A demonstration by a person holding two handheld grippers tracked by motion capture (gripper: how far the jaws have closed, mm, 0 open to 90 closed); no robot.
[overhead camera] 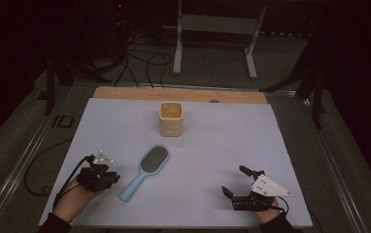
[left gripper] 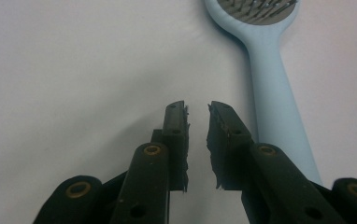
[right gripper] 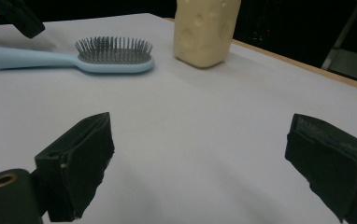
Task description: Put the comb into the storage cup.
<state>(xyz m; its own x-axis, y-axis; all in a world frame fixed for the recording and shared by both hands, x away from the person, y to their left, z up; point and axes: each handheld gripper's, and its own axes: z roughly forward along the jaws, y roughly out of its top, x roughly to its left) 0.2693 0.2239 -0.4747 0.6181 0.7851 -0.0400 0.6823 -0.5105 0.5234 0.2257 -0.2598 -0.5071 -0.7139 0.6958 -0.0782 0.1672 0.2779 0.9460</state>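
one hairbrush [overhead camera: 144, 171], one cup [overhead camera: 171, 118]; left tongs [left gripper: 198, 122] narrowly parted, right tongs [right gripper: 200, 158] wide, both empty.

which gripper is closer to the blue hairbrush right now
Left. The left gripper sits just beside the hairbrush handle; the right gripper rests apart, across the mat.

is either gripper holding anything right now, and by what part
Nothing is held. The left gripper has a narrow empty gap beside the light blue plastic hairbrush's handle; the right gripper is wide open over the table.
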